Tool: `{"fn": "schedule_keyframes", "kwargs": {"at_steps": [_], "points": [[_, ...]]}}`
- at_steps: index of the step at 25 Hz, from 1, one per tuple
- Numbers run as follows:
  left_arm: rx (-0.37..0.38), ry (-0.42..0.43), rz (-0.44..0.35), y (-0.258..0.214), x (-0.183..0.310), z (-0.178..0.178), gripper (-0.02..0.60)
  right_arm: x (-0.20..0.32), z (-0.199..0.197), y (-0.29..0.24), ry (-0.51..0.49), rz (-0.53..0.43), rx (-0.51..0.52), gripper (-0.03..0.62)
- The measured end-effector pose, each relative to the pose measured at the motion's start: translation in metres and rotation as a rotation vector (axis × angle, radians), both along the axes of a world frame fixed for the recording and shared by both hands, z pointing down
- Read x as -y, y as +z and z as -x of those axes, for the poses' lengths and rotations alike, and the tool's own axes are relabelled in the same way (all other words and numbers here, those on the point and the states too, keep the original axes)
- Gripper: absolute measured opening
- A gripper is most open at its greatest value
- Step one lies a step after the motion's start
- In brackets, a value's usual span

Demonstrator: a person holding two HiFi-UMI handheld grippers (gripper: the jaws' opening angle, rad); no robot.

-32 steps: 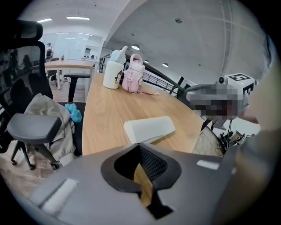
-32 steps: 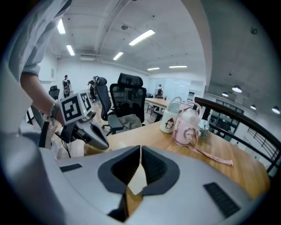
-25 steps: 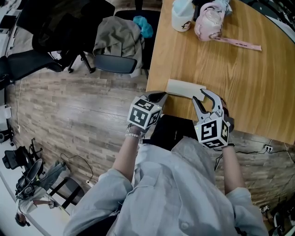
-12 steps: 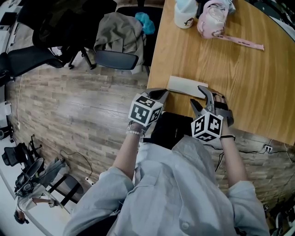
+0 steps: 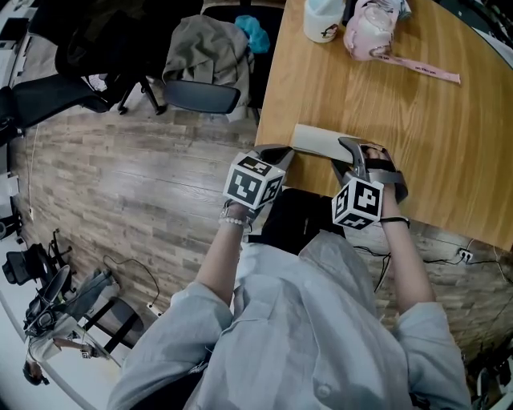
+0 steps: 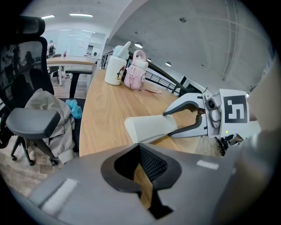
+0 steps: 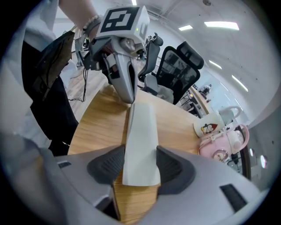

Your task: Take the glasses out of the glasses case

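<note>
A cream glasses case (image 5: 317, 142) lies closed on the wooden table (image 5: 417, 136), close to its near left corner. My right gripper (image 5: 353, 156) is open and straddles the case's right end (image 7: 141, 136). Its jaws have just been opening, and the case lies between the pads without being pinched. My left gripper (image 5: 276, 152) sits at the table's corner, just short of the case's left end (image 6: 151, 126). Its jaws are together, with only a thin slit showing wood. From the right gripper view the left gripper (image 7: 125, 88) points down at the case's far end. No glasses are visible.
A white mug (image 5: 323, 20) and a pink bottle (image 5: 369, 32) with a strap stand at the table's far side. An office chair (image 5: 204, 72) draped with clothes stands left of the table over the wood floor. The person's torso fills the lower head view.
My right gripper has come down and rolled, so its jaws now sit over the case's right end. The left gripper has stayed put.
</note>
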State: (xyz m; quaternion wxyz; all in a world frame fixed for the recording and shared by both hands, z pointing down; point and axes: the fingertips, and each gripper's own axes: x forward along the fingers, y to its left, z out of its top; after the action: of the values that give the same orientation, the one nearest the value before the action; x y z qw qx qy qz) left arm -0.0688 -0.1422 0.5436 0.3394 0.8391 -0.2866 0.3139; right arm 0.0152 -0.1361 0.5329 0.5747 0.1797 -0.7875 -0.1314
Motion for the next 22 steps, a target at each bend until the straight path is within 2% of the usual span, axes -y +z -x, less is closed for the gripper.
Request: {"fn": "schedule_keyframes", "kwargs": {"at_steps": [22], "points": [[0.007, -0.003, -0.012, 0.0, 0.0, 0.001, 0.003, 0.006, -0.001, -0.02, -0.002, 0.298, 0.129, 0.201]]}}
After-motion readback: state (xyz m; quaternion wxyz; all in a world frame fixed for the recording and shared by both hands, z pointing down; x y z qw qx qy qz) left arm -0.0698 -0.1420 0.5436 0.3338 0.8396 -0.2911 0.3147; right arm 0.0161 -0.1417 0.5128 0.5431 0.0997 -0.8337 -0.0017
